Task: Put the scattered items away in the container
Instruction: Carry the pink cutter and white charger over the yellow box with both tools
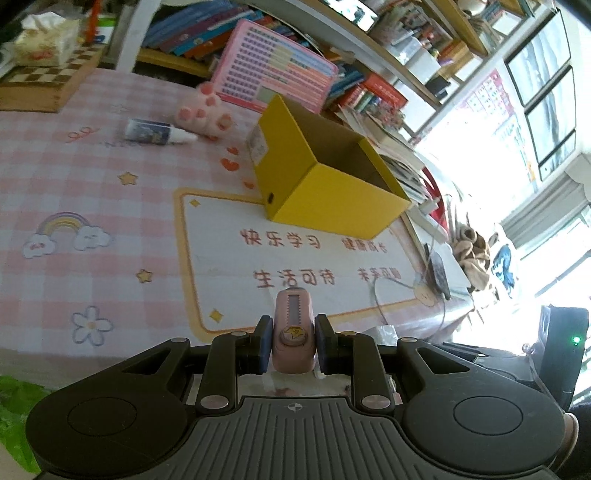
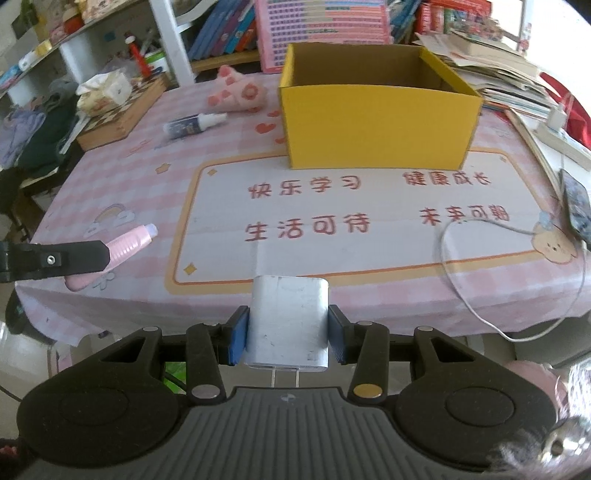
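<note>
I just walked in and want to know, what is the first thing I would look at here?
The big yellow box, standing open at the far side of the pink checked table mat. Then the two claws at the near edge: the right claw grips a white charger plug, and the left claw grips a small pink correction tape.

Box [image 2: 376, 125] on the table [image 2: 147, 177]; bottle [image 2: 194, 123] left; books [image 2: 229, 29] behind.

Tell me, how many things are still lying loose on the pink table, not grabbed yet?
2. The little bottle lies left of the yellow box, and the pink plush paw sits just behind it. The box walls might hide more.
</note>
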`<state>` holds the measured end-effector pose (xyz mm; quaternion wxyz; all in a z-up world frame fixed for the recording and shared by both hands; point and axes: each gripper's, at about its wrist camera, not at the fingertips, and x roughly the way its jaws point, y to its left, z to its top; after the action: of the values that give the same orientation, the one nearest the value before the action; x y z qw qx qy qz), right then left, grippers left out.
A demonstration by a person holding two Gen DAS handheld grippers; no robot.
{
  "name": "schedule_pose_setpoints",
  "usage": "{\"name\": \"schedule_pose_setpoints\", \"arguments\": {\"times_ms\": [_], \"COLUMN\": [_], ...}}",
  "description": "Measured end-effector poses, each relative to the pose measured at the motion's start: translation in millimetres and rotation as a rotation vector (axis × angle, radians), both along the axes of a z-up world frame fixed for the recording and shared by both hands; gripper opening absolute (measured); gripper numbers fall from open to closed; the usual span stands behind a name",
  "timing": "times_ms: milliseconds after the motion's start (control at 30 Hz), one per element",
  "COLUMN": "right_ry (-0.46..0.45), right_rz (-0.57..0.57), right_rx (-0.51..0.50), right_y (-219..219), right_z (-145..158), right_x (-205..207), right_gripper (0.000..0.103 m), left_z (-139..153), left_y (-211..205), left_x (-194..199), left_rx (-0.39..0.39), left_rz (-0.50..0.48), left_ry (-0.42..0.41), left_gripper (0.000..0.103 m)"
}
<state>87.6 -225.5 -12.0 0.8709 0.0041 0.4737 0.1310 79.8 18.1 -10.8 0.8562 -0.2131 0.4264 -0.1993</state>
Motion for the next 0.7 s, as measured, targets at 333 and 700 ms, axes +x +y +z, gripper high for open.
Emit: {"name": "schedule_pose_setpoints", "arguments": {"times_ms": [333,700], "right_ry": [-0.003,0.004], "right_rz": [-0.084,-0.123], "right_rx": [-0.006,-0.015], "right_y": [-28.1,-53.3], "right_z": [0.0,-0.5], "right_x": [3.9,22.6], "right_gripper": [0.042,0.042], "left_z": [0.1,0.8], "left_y": [-32.7,-54.9], "left_x": [21.1,48.0], "left_rx": [-0.015,-0.034], "left_rz": [-0.091,-0.112], "left_ry": [-0.002,-0.005], "left_gripper": [0.023,0.023]}}
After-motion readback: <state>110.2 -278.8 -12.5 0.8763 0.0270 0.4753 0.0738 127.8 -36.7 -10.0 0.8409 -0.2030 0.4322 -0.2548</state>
